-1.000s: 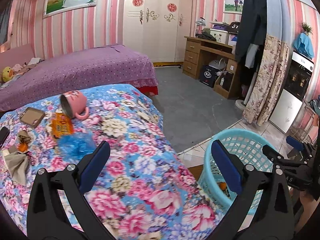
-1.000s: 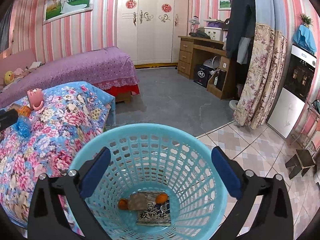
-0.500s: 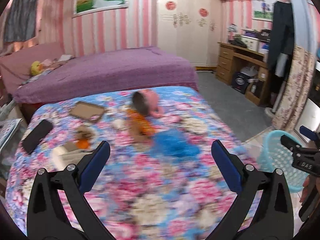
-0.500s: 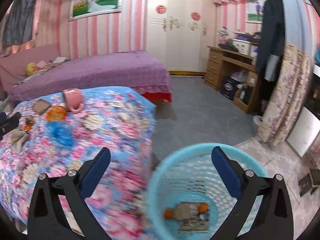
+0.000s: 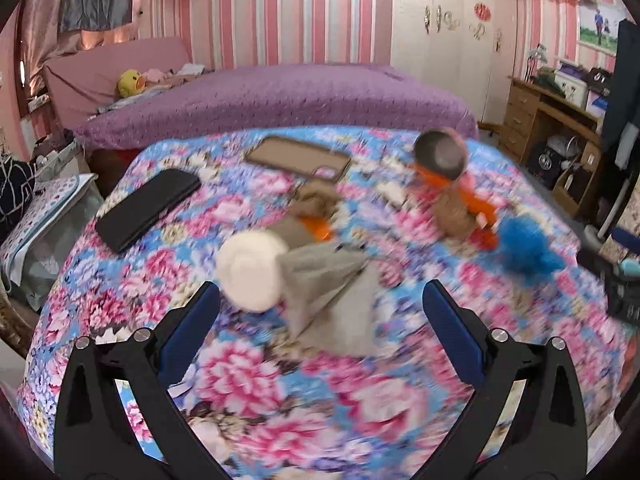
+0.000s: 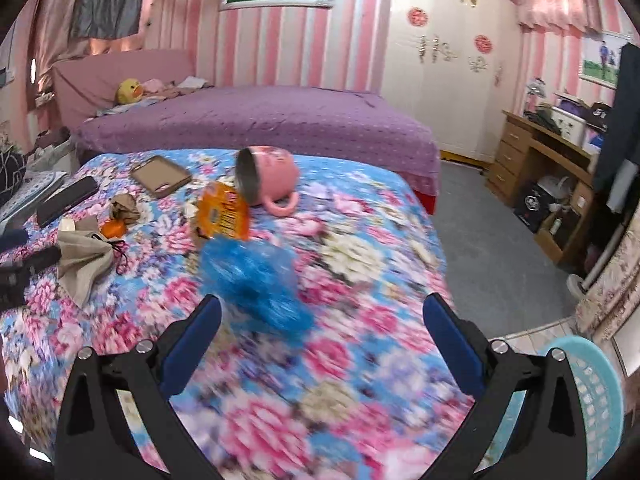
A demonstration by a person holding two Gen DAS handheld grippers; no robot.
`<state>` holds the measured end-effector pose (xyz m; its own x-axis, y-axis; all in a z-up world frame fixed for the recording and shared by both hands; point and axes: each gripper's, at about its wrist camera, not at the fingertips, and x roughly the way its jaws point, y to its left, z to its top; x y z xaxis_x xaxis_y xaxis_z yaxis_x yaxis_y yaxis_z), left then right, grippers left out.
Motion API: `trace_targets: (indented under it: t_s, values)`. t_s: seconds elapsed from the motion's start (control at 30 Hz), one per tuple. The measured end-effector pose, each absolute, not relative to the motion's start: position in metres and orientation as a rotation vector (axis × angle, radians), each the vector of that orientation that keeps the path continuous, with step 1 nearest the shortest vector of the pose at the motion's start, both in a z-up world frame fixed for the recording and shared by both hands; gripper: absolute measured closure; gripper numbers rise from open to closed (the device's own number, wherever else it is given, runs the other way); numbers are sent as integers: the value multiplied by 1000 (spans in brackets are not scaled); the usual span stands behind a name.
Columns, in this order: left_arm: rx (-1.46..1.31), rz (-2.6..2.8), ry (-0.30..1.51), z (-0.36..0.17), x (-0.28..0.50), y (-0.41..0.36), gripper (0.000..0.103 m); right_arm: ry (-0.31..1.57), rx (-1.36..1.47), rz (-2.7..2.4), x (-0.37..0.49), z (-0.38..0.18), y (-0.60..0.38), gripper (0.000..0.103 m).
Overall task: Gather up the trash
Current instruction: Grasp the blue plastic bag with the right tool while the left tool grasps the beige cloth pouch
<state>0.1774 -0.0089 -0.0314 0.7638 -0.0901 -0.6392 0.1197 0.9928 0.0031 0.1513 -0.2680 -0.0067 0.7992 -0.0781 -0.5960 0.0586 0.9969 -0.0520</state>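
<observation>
Both grippers swung from basket to floral table — left gripper over grey cloth, jaws spread.

Crumpled blue plastic, orange wrapper, beige paper litter the bedspread; teal basket, seemingly floor-standing, alongside

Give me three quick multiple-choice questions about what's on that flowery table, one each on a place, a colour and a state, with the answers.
1. Where is the orange snack wrapper?
A. In the basket
B. Right beside the mug's mouth
C. On the purple bed

2. What colour is the crumpled plastic bag?
A. Blue
B. Yellow
C. White

3. How is the pink mug placed?
A. Upright
B. Upside down
C. On its side

Answers:
1 B, the wrapper lies against the mug's open end on the table.
2 A, it is bright blue ahead of the right tongs.
3 C, its mouth faces sideways and its handle points toward the camera.
</observation>
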Motion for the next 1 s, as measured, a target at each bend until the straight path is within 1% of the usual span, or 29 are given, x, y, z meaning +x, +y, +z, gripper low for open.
trace_targets:
  t_s: [0.27,0.33,0.37,0.4,0.47,0.53,0.6,0.63,0.67,0.7,0.73,0.8,0.83,0.87,0.97,1.0]
  values:
    - [32,-97,729,-53,184,8,5,743,-42,-34,197,-36,-243,5]
    - [40,-87,722,-56,186,7,5,749,-12,-25,202,-38,-245,10]
    - [41,-84,720,-57,187,7,5,759,0,-18,204,-39,-246,24]
    - [41,-84,722,-59,189,6,5,777,9,-6,206,-42,-247,45]
    - [33,-76,724,-58,192,7,6,797,21,12,206,-46,-249,62]
    - [12,-72,728,-57,195,7,7,790,40,38,201,-46,-251,66]
    - [-3,-88,731,-57,197,5,13,765,51,45,194,-41,-256,67]
    - [-6,-101,732,-57,198,4,20,755,55,44,191,-38,-257,68]
    - [-6,-116,736,-58,198,2,30,744,60,43,187,-35,-259,68]
    - [2,-127,749,-60,200,-2,34,732,70,42,182,-32,-262,68]
    - [9,-129,760,-61,201,-4,42,723,77,40,178,-29,-265,68]
    - [16,-136,762,-62,201,-7,49,710,86,38,170,-25,-270,68]
    - [14,-142,761,-62,200,-8,58,706,83,36,167,-24,-272,68]
    - [7,-150,761,-61,200,-8,70,705,75,33,163,-24,-273,68]
    - [-31,-187,777,-60,198,-9,86,709,50,28,157,-25,-274,68]
    - [-46,-205,779,-58,196,-10,88,711,37,29,154,-26,-273,68]
